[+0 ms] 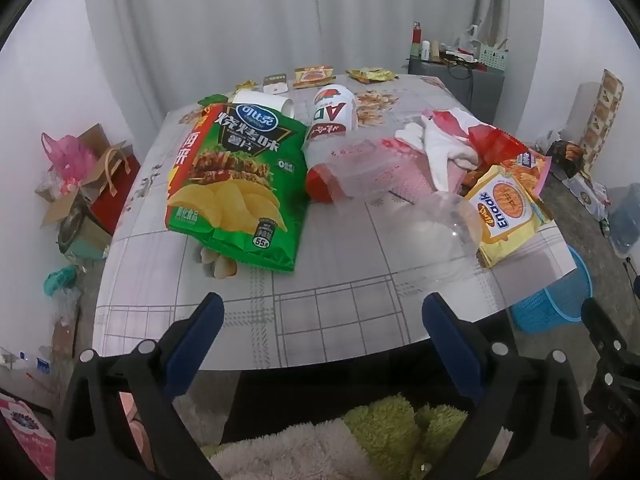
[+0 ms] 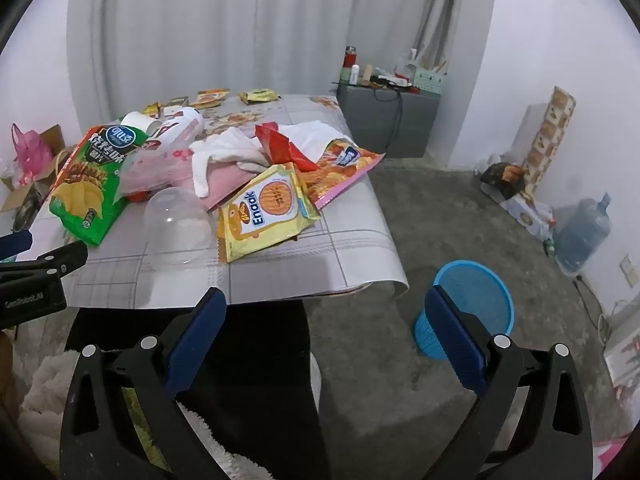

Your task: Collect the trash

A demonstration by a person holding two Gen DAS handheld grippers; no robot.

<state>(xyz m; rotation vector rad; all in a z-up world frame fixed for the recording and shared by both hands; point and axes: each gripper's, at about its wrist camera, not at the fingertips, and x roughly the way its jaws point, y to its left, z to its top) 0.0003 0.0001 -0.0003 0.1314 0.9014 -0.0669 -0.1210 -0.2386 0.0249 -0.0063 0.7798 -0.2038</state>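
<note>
Trash lies on the table (image 1: 320,312): a green chip bag (image 1: 240,184) (image 2: 88,188), a yellow Enaak packet (image 1: 506,214) (image 2: 266,212), a clear plastic dome (image 1: 444,224) (image 2: 178,228), a red-and-white AD bottle (image 1: 330,120), a red-capped clear bottle (image 1: 344,176), an orange snack bag (image 2: 340,164) and white cloth (image 1: 444,148). A blue mesh bin (image 2: 472,308) (image 1: 552,296) stands on the floor right of the table. My left gripper (image 1: 322,316) is open and empty, at the table's near edge. My right gripper (image 2: 326,312) is open and empty, off the table's near right corner.
Small wrappers (image 1: 314,76) lie at the table's far edge. Boxes and a pink bag (image 1: 76,168) crowd the floor at the left. A grey cabinet (image 2: 386,120) with bottles stands behind. A water jug (image 2: 584,236) sits by the right wall. Fluffy fabric (image 1: 360,440) lies below me.
</note>
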